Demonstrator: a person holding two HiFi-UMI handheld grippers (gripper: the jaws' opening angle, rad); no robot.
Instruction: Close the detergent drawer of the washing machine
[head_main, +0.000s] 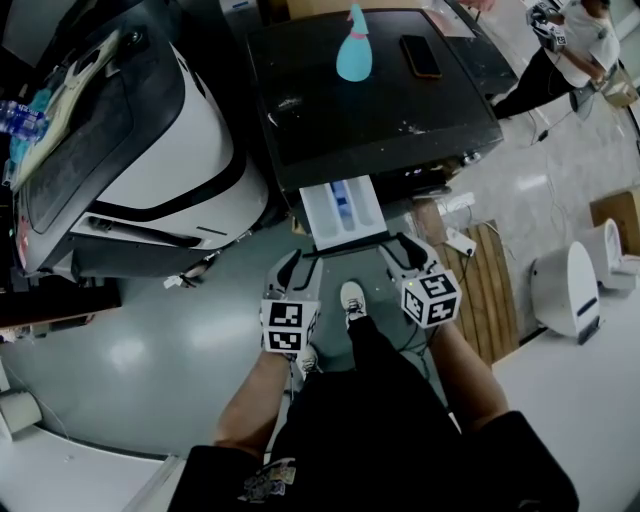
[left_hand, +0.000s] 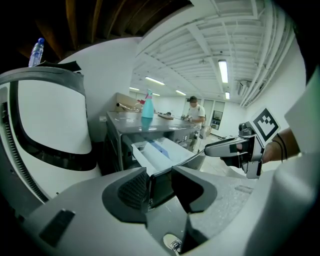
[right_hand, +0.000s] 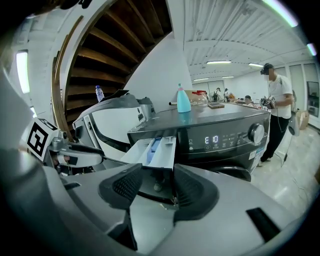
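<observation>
Head view: the washing machine is seen from above, its dark top filling the upper middle. A large white appliance with a dark lid is set just beside the machine, on its left. The detergent drawer is pulled well out of the machine's front, white compartments and a blue insert exposed.

Both bare forearms are stretched forward toward the machine's front, one on each side of the drawer. The left gripper is held at the left end of the drawer's dark front panel and the right gripper at its right end.

On the machine's top a light blue bottle is stood upright near the back, with a phone laid flat just beside it.

In the left gripper view the panel's edge is seen pinched between that gripper's jaws. In the right gripper view the jaws are spread, with the panel's end in the gap; contact cannot be judged. Only that view shows the machine's front, where a lit display and a round dial are seen right of the drawer opening.
</observation>
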